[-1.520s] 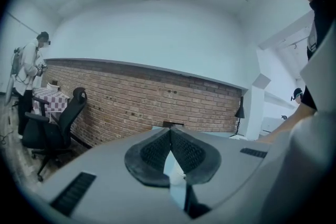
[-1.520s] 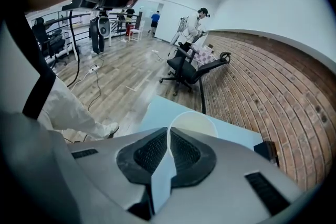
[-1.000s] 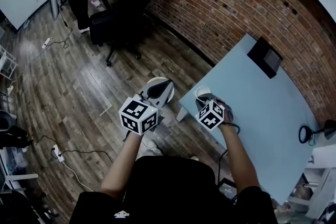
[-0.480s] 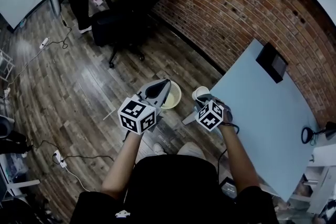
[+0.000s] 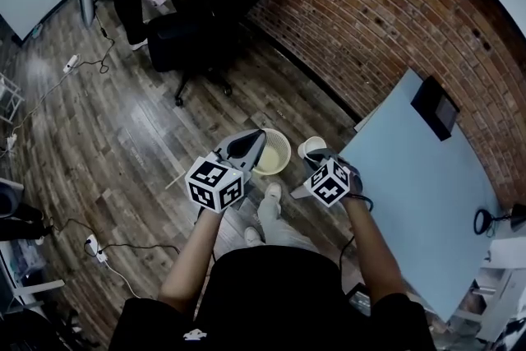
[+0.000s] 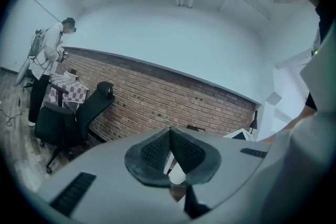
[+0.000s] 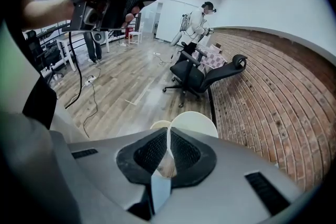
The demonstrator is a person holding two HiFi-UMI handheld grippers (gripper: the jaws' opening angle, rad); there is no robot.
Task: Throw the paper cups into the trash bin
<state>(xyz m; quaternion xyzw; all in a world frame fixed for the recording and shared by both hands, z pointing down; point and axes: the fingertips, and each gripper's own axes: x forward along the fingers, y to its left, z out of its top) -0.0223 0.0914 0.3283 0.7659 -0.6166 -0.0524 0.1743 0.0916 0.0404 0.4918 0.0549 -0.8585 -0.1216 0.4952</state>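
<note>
Paper cup (image 7: 197,122) rim pinched in R gripper (image 7: 168,132) jaws; L gripper (image 6: 169,132) jaws closed (tips touching).

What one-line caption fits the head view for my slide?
Right gripper holds a paper cup near the trash bin on the wooden floor; left gripper is shut and empty.

Dim indoor light, strong fisheye distortion
</note>
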